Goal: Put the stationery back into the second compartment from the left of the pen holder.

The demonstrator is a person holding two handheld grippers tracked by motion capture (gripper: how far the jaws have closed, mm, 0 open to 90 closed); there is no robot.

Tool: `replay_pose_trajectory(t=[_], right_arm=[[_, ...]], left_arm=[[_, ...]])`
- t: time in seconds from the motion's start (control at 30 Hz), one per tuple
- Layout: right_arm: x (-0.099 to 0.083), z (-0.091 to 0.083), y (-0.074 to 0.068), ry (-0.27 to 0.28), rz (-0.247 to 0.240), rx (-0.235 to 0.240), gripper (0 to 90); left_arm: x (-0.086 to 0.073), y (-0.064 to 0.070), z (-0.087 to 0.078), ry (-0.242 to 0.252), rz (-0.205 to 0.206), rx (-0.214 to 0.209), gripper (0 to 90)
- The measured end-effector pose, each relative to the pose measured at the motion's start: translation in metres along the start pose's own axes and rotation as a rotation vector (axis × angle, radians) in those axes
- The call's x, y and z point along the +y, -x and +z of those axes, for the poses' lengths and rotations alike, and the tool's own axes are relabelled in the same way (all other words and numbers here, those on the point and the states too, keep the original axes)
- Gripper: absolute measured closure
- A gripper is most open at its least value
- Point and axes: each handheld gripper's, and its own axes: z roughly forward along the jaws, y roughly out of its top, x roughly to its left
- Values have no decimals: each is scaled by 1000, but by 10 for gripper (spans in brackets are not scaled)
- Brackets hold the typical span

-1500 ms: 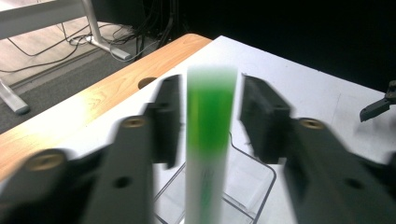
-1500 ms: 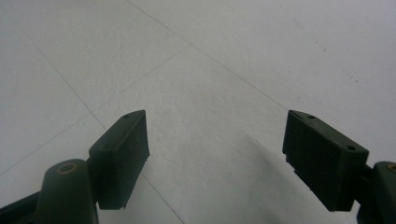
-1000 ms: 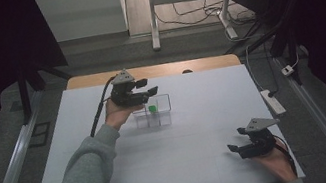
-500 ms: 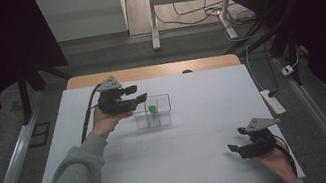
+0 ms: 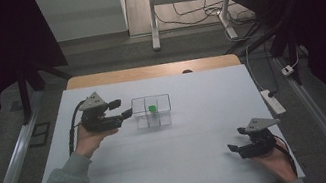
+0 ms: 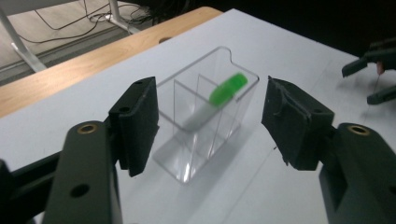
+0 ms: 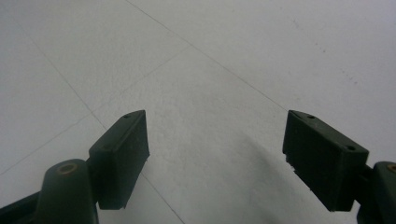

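A: Where is the left gripper (image 5: 122,108) right now?

B: Just left of the clear box (image 5: 152,111) near the middle of the white table (image 5: 175,170), held above the surface with its jaws pointing toward the box. The jaws stand wide apart with nothing between them. In the left gripper view (image 6: 210,123) the box sits a little beyond the pads, framed between them but not touched.

A: And the box itself?

B: Upright on the table, clear plastic (image 6: 205,116), split by thin walls into compartments. A small green piece (image 5: 152,108) rests inside, leaning tilted against a wall (image 6: 228,88); I cannot tell exactly which compartment it sits in.

A: What about the right gripper (image 5: 236,140)?

B: Well apart from the box, low over the near right corner of the table. Its jaws are also spread wide and empty; the right gripper view (image 7: 217,154) looks past them onto bare white tabletop
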Motion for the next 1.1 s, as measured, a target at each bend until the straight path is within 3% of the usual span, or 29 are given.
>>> replay_pose_trajectory(t=[0.47, 0.83, 1.1], right_arm=[[0, 0, 0, 0, 0, 4, 223], [0, -5, 3, 28, 10, -7, 223], [0, -8, 4, 35, 11, -9, 223]], left_arm=[[-35, 21, -20, -69, 33, 46, 235], [-63, 32, -31, -94, 14, 77, 201], [-95, 35, -36, -130, -32, 83, 197]])
